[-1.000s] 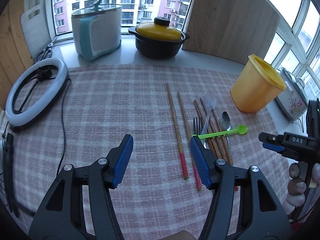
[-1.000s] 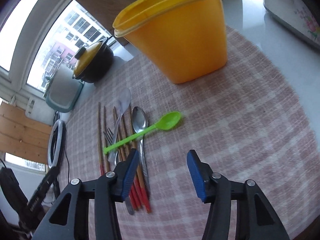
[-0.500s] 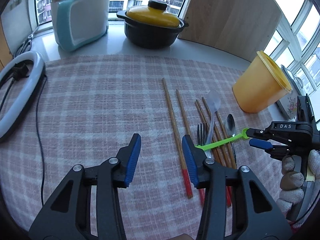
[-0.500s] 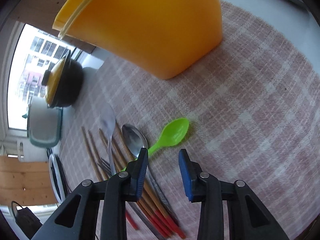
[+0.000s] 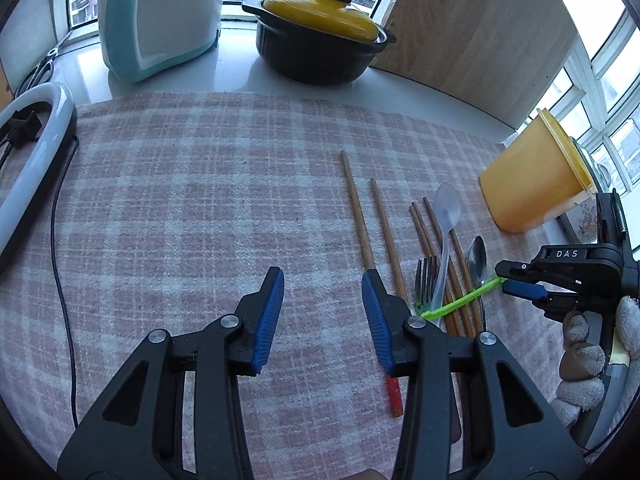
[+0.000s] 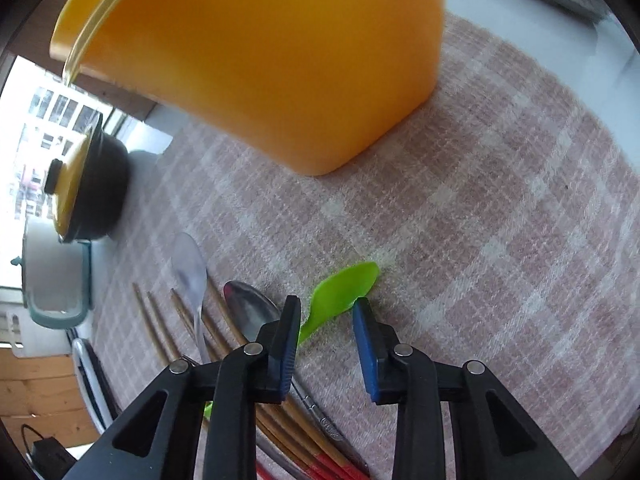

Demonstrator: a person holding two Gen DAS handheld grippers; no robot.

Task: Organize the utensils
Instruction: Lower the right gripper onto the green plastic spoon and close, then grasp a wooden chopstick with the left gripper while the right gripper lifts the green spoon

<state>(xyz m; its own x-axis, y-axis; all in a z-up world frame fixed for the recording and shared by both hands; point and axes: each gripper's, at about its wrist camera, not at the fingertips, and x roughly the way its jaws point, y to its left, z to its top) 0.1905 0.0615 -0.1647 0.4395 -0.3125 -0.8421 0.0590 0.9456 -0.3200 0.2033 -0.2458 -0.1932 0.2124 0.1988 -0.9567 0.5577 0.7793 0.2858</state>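
Observation:
A green plastic spoon lies across a row of wooden chopsticks, a fork, a clear spoon and a metal spoon on the checked cloth. My right gripper is open, its pads on either side of the green spoon's bowl, low over the cloth; it also shows in the left wrist view. My left gripper is open and empty, just left of the chopsticks. A yellow tub stands just beyond the spoon.
A black pot with a yellow lid and a teal-and-white appliance stand on the windowsill at the back. A ring light with its cable lies at the left. A wooden board leans at the back right.
My right gripper has moved forward and down until its pads flank the green spoon's bowl. My left gripper has moved forward and right, and narrowed compared with a second ago.

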